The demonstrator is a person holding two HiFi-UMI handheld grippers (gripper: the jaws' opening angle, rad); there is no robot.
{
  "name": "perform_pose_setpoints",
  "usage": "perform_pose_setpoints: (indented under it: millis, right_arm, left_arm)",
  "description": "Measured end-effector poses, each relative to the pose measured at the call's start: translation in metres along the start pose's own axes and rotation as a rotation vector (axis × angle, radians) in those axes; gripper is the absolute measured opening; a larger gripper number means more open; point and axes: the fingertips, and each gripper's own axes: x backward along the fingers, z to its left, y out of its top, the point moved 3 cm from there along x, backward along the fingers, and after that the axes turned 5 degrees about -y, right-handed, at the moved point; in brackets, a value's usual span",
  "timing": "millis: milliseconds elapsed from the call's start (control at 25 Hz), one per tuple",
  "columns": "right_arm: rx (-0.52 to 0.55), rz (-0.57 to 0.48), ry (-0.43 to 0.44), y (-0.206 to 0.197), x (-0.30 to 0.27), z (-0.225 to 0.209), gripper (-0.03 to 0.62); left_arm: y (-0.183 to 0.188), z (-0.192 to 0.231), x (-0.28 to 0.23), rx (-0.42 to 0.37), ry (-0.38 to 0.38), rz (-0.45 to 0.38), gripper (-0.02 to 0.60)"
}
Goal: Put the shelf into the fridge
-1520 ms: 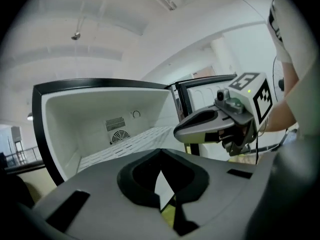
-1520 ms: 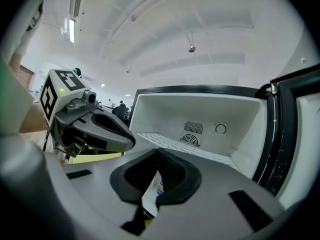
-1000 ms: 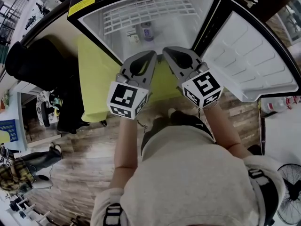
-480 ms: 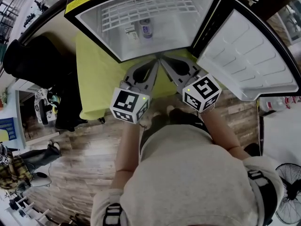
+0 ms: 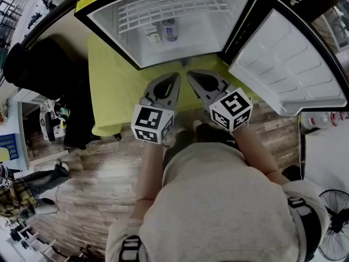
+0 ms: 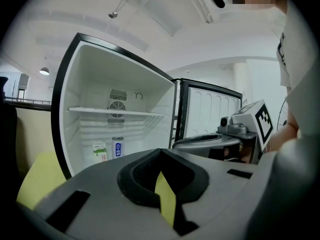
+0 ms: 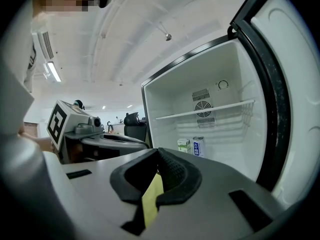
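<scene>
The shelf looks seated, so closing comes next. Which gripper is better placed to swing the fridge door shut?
Right, most likely. The right gripper is on the side where the open door hangs; the left gripper would have to cross it. Both are shut and empty.

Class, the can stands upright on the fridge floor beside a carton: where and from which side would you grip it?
Probably the can, by its upper side wall, coming level through the open front: it stands upright, the carton close beside it.
</scene>
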Motion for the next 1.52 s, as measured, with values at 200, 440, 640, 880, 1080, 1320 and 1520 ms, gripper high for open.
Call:
perform_pose_setpoints:
  millis: [200, 440, 640, 880, 1080, 1320, 1520]
  right_arm:
    - [-0.002, 0.032, -0.007, -0.007, 0.000, -0.002, 0.012]
    - [-0.009, 0.067, -0.021, -0.017, -0.001, -0.006, 0.012]
    - [-0.009, 0.091, -0.001, -0.020, -0.001, -0.003, 0.012]
    - [0.015, 0.090, 0.010, -0.016, 0.000, -0.001, 0.012]
    - [0.021, 0.075, 0.006, -0.011, 0.000, -0.001, 0.011]
    - [0.025, 0.064, 0.002, -0.008, 0.000, 0.000, 0.011]
    - [0.023, 0.066, 0.011, -0.008, 0.000, 0.001, 0.011]
  left_arm:
    - [-0.014, 0.002, 0.004, 0.025, 0.016, 0.026, 0.012]
    - [-0.022, 0.004, 0.006, 0.053, 0.031, 0.040, 0.012]
    - [-0.020, 0.004, 0.007, 0.067, 0.024, 0.026, 0.012]
    - [-0.014, 0.004, 0.007, 0.060, 0.014, 0.012, 0.012]
    - [-0.014, 0.005, 0.007, 0.066, 0.018, 0.014, 0.012]
    - [-0.015, 0.004, 0.006, 0.102, 0.002, -0.006, 0.012]
    - [-0.016, 0.005, 0.008, 0.108, 0.010, -0.006, 0.012]
